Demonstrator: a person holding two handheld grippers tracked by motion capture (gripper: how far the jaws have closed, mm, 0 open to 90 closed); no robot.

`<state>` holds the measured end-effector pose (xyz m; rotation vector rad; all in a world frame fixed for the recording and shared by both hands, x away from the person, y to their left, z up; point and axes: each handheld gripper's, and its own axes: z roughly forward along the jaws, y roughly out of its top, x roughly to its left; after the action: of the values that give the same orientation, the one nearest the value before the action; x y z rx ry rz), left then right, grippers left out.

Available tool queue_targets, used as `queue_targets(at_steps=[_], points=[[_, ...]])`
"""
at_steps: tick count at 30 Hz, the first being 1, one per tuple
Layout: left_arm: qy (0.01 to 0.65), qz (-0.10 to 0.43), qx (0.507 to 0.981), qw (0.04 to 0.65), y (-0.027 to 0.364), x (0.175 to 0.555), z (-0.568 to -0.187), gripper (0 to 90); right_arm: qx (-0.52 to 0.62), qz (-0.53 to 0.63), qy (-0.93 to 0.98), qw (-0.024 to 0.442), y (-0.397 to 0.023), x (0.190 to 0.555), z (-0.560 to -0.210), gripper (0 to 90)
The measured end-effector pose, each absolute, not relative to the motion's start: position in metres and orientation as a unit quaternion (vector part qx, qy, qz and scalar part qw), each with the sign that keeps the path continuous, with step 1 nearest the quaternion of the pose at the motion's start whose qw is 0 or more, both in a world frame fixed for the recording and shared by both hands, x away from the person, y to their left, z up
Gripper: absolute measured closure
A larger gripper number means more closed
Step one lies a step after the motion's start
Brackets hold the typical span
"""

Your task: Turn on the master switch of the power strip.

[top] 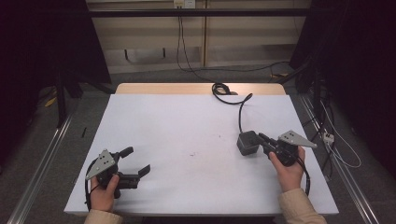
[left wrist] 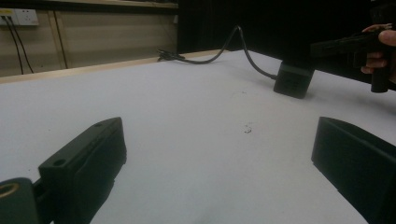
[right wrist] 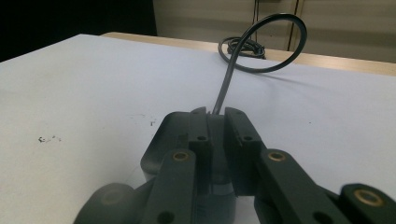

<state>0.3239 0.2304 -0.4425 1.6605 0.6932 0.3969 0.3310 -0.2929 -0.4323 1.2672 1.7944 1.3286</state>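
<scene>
On the white-covered bench (top: 187, 140) with its pale wooden far edge lay one dark grey, box-shaped block (top: 247, 143) with one black cable (top: 240, 114) running out of it. That cable rose from the block, ran toward the far edge and curled into a loop (top: 223, 88) there. The block sat on the right half of the bench, nearer the person's side than the far edge.

Two tools were in play, one in each hand. The left tool (top: 133, 165) was held by the left hand (top: 103, 190) at the near left of the bench, a grey three-cornered plate (top: 102, 164) on top of it. Its two black jaws stood wide apart with nothing between them; in the left gripper view bare white surface showed in the broad gap, and the left tool (left wrist: 219, 154) touched no object. Farther off in that view stood the block (left wrist: 292, 80), with the other hand and its tool just beside it.

The right tool (top: 261, 140), held by the right hand (top: 289, 170), reached to the block from the right. In the right gripper view its jaws were drawn close together over the block's top (right wrist: 161, 144), with only a narrow slot left between them, and the cable (right wrist: 224, 93) rose just beyond that slot. The right tool (right wrist: 214, 126) appeared to be clamped on a part of the block near the cable's root, though the pinched part itself was hidden by the jaws.

A few small dark specks (top: 191, 154) marked the bench's middle.
</scene>
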Motion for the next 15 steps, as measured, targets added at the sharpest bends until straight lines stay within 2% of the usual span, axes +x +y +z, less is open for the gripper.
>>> queue_targets(at_steps=[15], points=[[0.299, 0.172, 0.72, 0.602, 0.23, 0.3239, -0.4425, 2.7, 0.471, 0.492, 0.677, 0.279, -0.291, 0.3341, -0.4306, 87.8]])
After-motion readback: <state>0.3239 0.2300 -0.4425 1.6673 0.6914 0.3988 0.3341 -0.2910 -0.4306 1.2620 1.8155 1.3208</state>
